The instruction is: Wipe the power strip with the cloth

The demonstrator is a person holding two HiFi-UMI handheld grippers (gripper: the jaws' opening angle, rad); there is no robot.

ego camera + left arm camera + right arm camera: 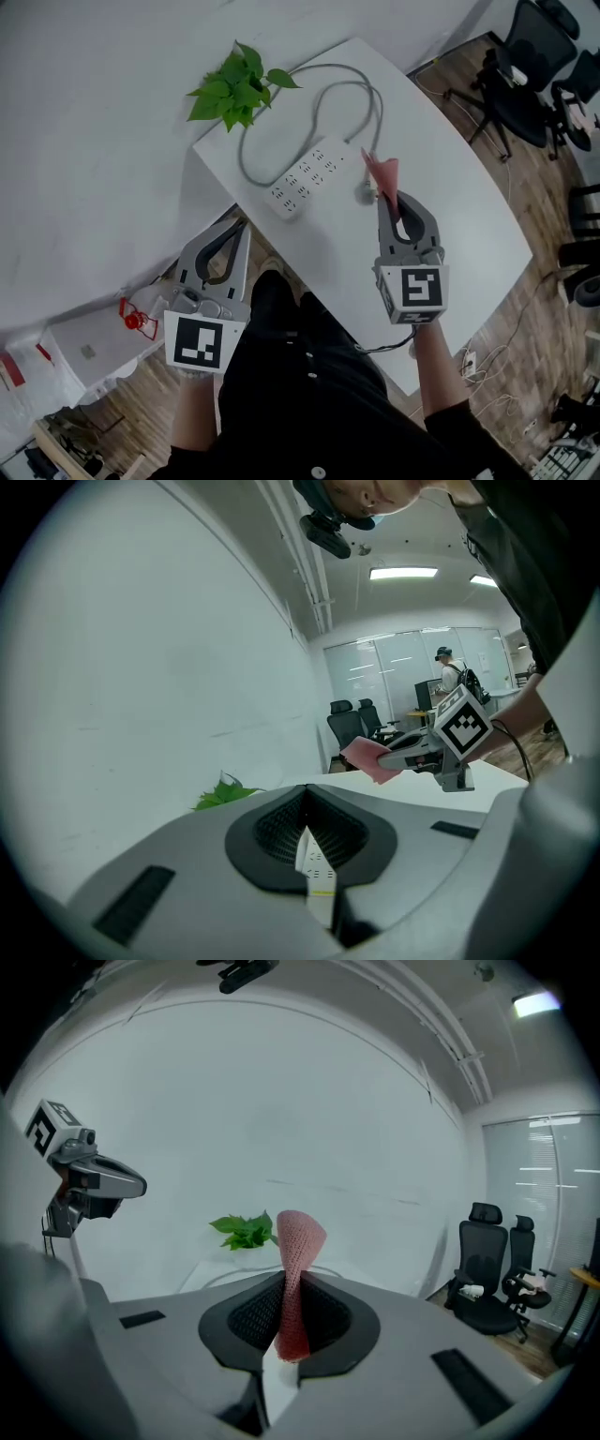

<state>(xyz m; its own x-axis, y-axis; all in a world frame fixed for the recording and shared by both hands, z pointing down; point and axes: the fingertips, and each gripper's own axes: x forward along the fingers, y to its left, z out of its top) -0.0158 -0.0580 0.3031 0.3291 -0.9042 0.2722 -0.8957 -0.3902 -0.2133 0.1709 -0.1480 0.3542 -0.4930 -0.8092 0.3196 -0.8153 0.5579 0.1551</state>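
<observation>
**A:** Entry one, the thing to be cleaned?

**B:** White multi-socket power strip [307, 178]. It lies flat on the white worktop [459, 225], and its grey cable [319, 101] loops toward the green leafy plant [236, 86] at the far corner. Nothing touches it.

**A:** Entry two, the wiper?

**B:** Pink knitted cloth [382, 172], clenched in the right tool [390, 199]. The jaws pinch its lower part and the free end stands up past the tips. It sits near the strip, to the strip's right, and apart from it. How high it is above the worktop is hard to read.

**A:** Entry three?

**B:** Left tool [240, 227]. Its jaws are closed on each other with nothing between them. It hangs at the worktop's near corner, short of the strip, and the strip's sockets show beyond its jaws in the left gripper view.

**A:** Status?

**B:** Cloth in hand counts as done. Wiping I judge not yet begun, because cloth and strip are not in contact. Left to do: lower the cloth onto the socket face and pass it along the strip's length. The empty tool could steady the strip meanwhile.
</observation>
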